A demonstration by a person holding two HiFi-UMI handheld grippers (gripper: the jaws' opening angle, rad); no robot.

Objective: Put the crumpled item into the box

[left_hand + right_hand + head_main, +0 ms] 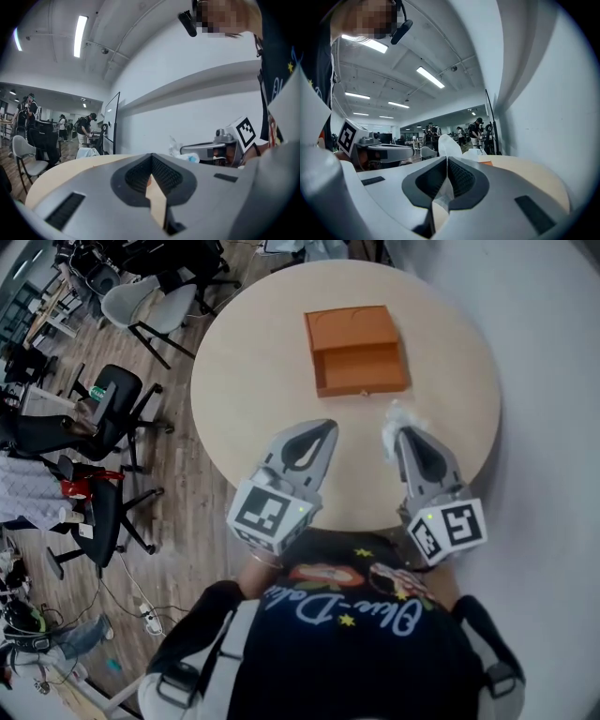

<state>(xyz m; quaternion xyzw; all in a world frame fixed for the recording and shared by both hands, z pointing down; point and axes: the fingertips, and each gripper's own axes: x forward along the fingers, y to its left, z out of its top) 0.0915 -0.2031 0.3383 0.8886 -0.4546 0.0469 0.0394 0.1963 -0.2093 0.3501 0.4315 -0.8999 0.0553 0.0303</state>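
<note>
An open orange box (356,351) lies on the far part of the round beige table (244,381). A crumpled white item (403,418) sticks out past the tips of my right gripper (397,433), which is shut on it a little short of the box's near right corner. In the right gripper view the white crumpled item (449,146) rises from between the closed jaws. My left gripper (328,427) hovers over the table's near side, jaws shut with nothing held. The left gripper view shows the left gripper (152,157) closed and the right gripper's body (211,151) beside it.
Office chairs (122,395) stand on the wooden floor left of the table, with clutter and cables further left. A grey floor lies to the right. People stand far off in the room (86,126).
</note>
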